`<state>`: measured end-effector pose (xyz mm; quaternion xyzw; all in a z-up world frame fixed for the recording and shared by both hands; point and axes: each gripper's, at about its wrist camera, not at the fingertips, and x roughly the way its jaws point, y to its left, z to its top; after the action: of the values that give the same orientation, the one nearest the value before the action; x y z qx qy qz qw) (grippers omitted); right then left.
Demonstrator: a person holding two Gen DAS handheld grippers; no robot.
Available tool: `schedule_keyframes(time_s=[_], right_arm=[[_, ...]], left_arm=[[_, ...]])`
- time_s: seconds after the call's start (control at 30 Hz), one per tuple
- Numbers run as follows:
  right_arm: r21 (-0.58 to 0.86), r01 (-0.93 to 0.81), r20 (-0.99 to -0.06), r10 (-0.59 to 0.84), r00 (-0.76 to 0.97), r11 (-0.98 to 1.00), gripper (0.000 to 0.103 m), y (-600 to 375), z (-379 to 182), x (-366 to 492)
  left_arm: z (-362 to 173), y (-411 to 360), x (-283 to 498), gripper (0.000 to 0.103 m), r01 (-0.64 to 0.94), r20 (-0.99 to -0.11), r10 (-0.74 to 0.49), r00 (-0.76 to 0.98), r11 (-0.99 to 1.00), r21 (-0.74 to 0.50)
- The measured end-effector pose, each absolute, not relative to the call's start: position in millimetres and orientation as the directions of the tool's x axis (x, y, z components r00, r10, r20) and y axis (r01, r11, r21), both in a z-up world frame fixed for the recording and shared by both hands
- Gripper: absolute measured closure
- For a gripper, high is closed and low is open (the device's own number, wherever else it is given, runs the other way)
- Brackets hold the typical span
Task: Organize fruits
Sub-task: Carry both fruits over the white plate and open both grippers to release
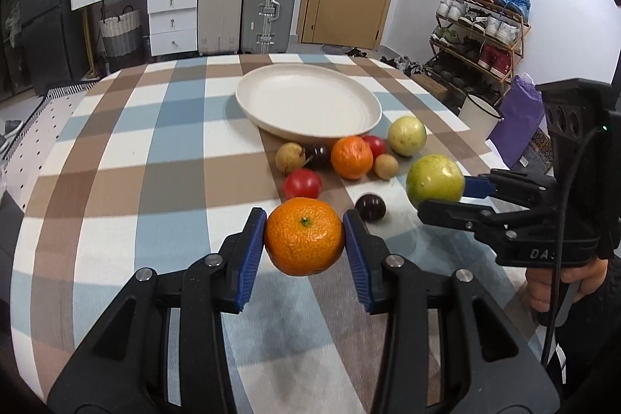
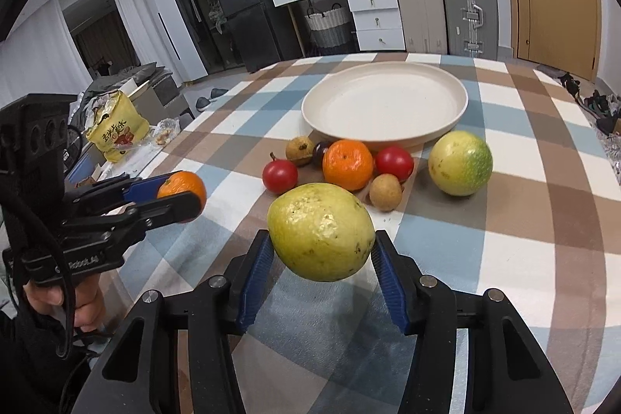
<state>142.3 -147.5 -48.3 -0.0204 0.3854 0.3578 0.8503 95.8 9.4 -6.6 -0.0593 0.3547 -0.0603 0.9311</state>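
The left claw (image 1: 304,237) is clamped on an orange mandarin (image 1: 304,236), its blue pads pressed to either side of the fruit, which hangs clear above the checked counter (image 1: 155,150). The right claw (image 2: 322,247) grips a yellow-green guava (image 2: 321,231) the same way — squeezed between both pads, lifted off the cloth.

Beyond both claws sits the cream plate (image 2: 388,138), with nothing on it. The loose fruit is bunched just in front of its near rim: a second mandarin (image 2: 347,164), two red fruits (image 2: 280,175) (image 2: 394,163) on either side of it, a small brown fruit (image 2: 385,191) nearest the guava, another brown one (image 2: 299,150) by the rim with a dark plum (image 2: 321,152) tucked beside it. A second guava (image 2: 460,163) rests off to the right, just beside the plate. From the left side, another dark plum (image 1: 370,207) lies alone — between the two claws.
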Motion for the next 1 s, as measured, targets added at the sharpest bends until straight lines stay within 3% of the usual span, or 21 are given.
schedule_keyframes(time_s=[0.43,1.0], right_arm=[[0.231,-0.622,-0.588,0.616,0.523,0.748,0.050,-166,-20,169],[0.264,-0.581,-0.564,0.611,0.555,0.770,0.050,-166,-6,233]], left_arm=[[20,12,146,0.065,0.065,-0.585,-0.126,0.801,0.990,-0.124],[16,18,230,0.065,0.049,-0.594,-0.117,0.796,0.990,-0.128]])
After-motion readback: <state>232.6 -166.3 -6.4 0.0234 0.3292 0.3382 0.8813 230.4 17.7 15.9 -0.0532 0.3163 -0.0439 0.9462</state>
